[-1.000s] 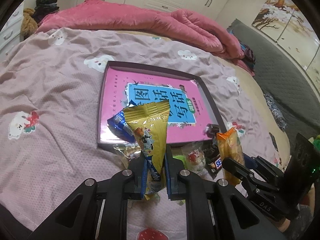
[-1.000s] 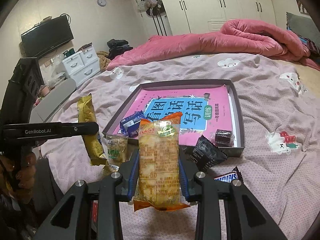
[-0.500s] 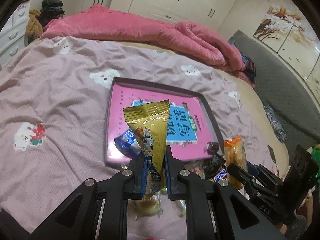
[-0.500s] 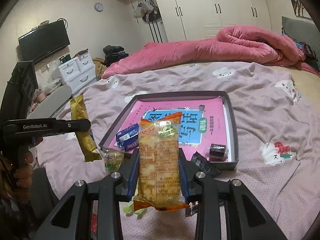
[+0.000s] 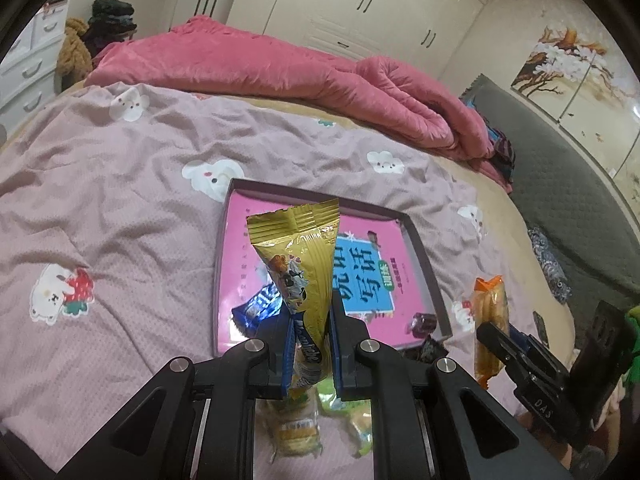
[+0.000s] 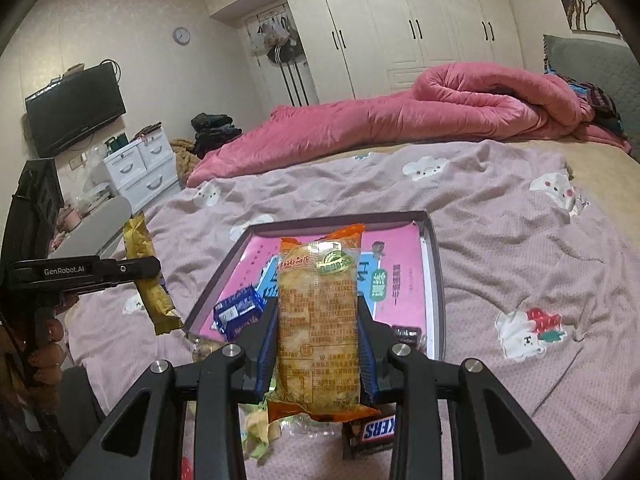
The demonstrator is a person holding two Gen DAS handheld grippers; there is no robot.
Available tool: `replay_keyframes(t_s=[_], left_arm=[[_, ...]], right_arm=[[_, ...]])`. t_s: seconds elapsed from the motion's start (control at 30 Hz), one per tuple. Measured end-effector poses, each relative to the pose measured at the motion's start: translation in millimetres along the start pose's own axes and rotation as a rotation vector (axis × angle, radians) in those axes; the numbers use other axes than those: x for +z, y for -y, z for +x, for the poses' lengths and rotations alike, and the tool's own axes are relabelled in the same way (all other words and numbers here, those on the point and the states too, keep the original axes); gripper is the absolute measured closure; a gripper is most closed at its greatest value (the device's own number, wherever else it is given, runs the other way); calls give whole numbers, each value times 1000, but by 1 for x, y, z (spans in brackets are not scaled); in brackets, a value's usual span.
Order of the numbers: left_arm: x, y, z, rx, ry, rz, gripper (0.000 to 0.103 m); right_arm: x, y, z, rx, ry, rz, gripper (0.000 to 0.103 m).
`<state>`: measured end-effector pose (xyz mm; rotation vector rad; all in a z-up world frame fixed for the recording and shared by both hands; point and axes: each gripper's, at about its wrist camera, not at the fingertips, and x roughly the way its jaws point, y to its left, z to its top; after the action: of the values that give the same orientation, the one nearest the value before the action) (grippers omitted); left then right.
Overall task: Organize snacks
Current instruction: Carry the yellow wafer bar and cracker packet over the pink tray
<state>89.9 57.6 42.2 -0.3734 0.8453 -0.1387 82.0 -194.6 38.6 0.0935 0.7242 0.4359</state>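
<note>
My left gripper [image 5: 310, 312] is shut on a gold snack packet [image 5: 298, 256], held upright above the bed. My right gripper [image 6: 318, 320] is shut on an orange packet of cakes [image 6: 318, 320], also lifted clear. Both hang in front of a shallow dark tray [image 5: 424, 256] [image 6: 434, 256] lined with a pink book. A blue biscuit packet [image 5: 256, 308] [image 6: 238, 312] lies at the tray's near left corner and a small dark sweet [image 5: 424, 324] [image 6: 406, 334] at its near right. From the right wrist view, the left gripper [image 6: 136, 270] with the gold packet [image 6: 146, 276] is at the left.
Loose snacks lie on the pink bedsheet below the grippers: a Snickers bar [image 6: 370, 432], a clear cake packet [image 5: 294, 428] and green-wrapped sweets [image 6: 256, 432]. A rolled pink quilt [image 5: 280, 68] lies across the far bed. White drawers [image 6: 140, 168] and a TV [image 6: 74, 112] stand at the left.
Both grippers have risen with their packets and drawn back from the tray, which now looks smaller and farther. The loose snacks on the sheet have dropped lower in view.
</note>
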Motion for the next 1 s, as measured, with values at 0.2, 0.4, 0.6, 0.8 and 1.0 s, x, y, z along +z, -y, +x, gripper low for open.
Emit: replay_keyframes(t_s=[0.2, 0.4, 0.6, 0.8, 1.0], left_arm=[[12, 9, 3, -16, 18, -6, 88], [16, 18, 13, -18, 18, 12, 88], [17, 18, 34, -11, 8, -6, 88], [14, 19, 52, -23, 3, -11, 88], [5, 16, 76, -44, -35, -25, 88]], right_arm=[[8, -2, 2, -2, 15, -2, 68], [15, 2, 3, -9, 33, 16, 68], [17, 2, 5, -8, 35, 30, 68], [16, 3, 10, -14, 23, 37, 68], [16, 2, 17, -19, 16, 41, 68]])
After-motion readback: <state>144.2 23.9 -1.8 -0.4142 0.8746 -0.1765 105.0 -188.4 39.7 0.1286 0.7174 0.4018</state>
